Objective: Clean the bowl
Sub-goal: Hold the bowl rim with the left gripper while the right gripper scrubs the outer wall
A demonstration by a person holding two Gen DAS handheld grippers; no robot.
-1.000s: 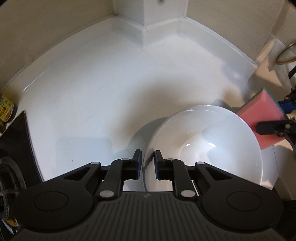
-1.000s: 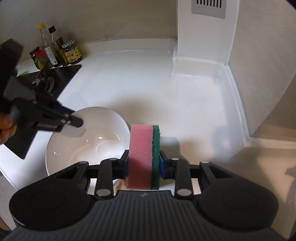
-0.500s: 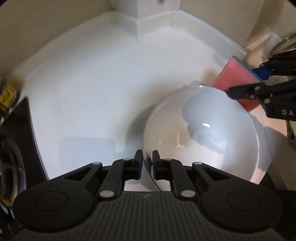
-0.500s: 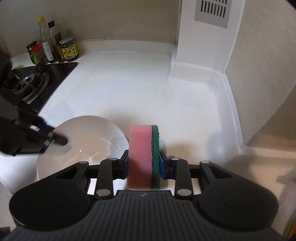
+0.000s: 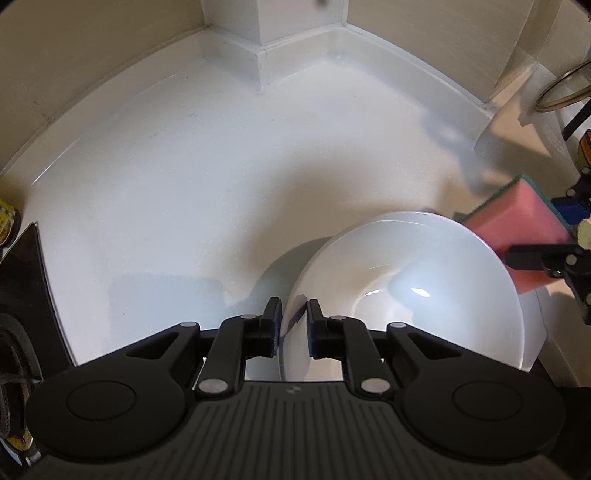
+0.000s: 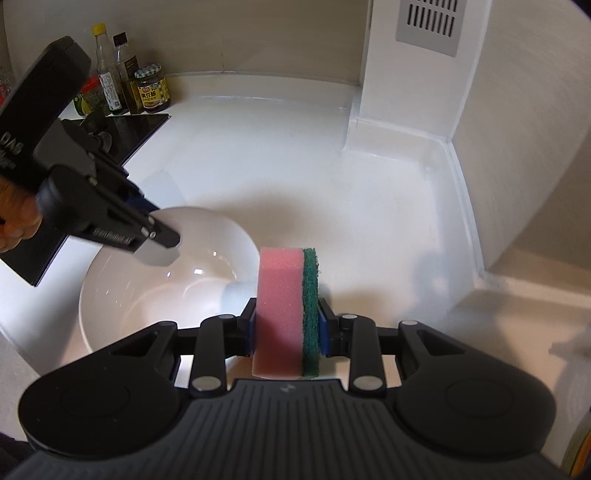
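1. Your left gripper [image 5: 291, 325] straddles the near-left rim of the white bowl [image 5: 424, 291]; its jaws have just been closing, one pad outside the wall and one inside, with the rim between them. The outer pad sits right at the wall, while a sliver of gap shows by the inner pad, so you cannot tell whether the grip is firm.
2. Your right gripper [image 6: 286, 328] is clamped on the sponge [image 6: 286, 310], pink foam towards your left and the green scouring layer towards your right, the block standing on edge between the pads.
3. Your bowl sits on the white countertop [image 5: 207, 184], near its front edge, tipped slightly so its far rim looks raised; its inside is glossy with a few bright highlights.
4. Seen from your left wrist, the sponge hangs just beyond the bowl's far-right rim, overlapping the edge; whether it touches the porcelain cannot be told.
5. Seen from your right wrist, your hand [image 6: 16, 218] grips the left tool's body at the picture's left edge, its fingers reaching down over the bowl's rim.
6. A black cooktop [image 6: 125, 129] lies to the left of the bowl, with bottles and jars [image 6: 125, 88] grouped against the wall behind it.
7. A white column with a grey vent grille [image 6: 428, 26] stands at the counter's back corner.
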